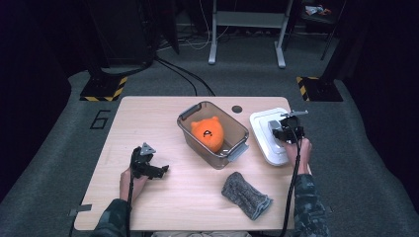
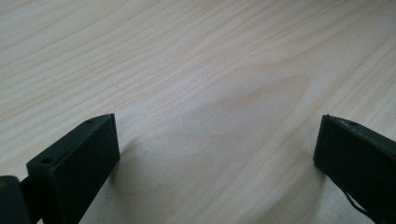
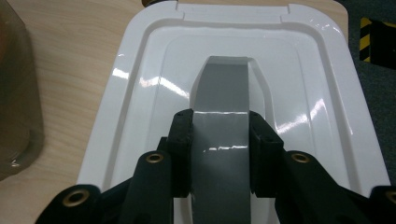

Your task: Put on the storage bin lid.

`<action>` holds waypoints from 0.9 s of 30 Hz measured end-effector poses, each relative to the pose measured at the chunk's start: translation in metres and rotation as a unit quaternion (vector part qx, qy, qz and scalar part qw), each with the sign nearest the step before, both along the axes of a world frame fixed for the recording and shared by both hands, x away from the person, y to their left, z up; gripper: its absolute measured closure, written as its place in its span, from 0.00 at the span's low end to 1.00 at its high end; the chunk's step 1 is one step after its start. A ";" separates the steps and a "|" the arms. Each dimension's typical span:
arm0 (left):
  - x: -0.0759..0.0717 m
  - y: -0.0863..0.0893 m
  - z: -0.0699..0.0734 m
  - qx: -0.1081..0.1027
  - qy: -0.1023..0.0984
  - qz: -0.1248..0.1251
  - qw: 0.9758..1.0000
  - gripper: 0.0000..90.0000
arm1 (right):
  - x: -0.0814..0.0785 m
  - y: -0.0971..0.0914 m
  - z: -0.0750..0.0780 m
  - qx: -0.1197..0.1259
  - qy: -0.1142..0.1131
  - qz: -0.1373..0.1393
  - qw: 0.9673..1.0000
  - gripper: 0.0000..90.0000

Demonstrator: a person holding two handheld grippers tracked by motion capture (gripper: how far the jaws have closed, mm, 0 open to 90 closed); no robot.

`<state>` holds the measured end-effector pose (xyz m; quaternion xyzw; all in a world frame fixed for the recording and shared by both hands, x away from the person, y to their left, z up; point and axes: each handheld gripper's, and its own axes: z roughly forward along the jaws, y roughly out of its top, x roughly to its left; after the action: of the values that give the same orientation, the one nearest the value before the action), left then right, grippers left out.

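A white lid [image 1: 262, 134] with a grey handle [image 3: 222, 88] lies at the right of the wooden table [image 1: 148, 118]. My right gripper [image 1: 282, 129] is over it, and in the right gripper view [image 3: 220, 128] its black pads [image 3: 182, 135] press on both sides of the grey handle. A clear grey bin [image 1: 238, 127] stands in the middle with an orange plush toy [image 1: 208, 132] inside. My left gripper [image 1: 160, 170] rests low at the front left, open, with bare wood between its jaws [image 2: 219, 135].
A grey knitted cloth [image 1: 245, 194] lies near the front edge, right of centre. The bin's wall [image 3: 16, 93] stands close to the left of the lid. A small dark round hole [image 1: 237, 109] sits at the table's far edge. Beyond the table is grey floor.
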<state>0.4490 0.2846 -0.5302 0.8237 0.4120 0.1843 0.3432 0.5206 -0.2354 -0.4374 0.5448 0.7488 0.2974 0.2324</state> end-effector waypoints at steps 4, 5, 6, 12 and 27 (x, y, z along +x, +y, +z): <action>0.000 0.000 0.000 0.000 0.000 0.000 1.000 0.00 | -0.002 -0.001 0.004 -0.001 0.000 0.001 1.000 0.74; 0.000 0.000 0.000 0.000 0.000 0.000 1.000 0.00 | -0.004 -0.001 0.007 -0.003 -0.003 0.003 1.000 0.74; 0.000 0.000 0.000 0.000 0.000 0.000 1.000 0.00 | -0.004 -0.001 0.007 -0.003 -0.003 0.003 1.000 0.74; 0.000 0.000 0.000 0.000 0.000 0.000 1.000 0.00 | -0.004 -0.004 0.017 0.000 -0.007 0.007 1.000 0.74; 0.000 0.000 0.000 0.000 0.000 0.000 1.000 0.00 | -0.001 0.004 0.044 -0.013 -0.016 0.026 0.999 0.74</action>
<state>0.4490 0.2846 -0.5302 0.8237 0.4120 0.1844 0.3432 0.5201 -0.2313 -0.3934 0.5172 0.7625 0.3025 0.2440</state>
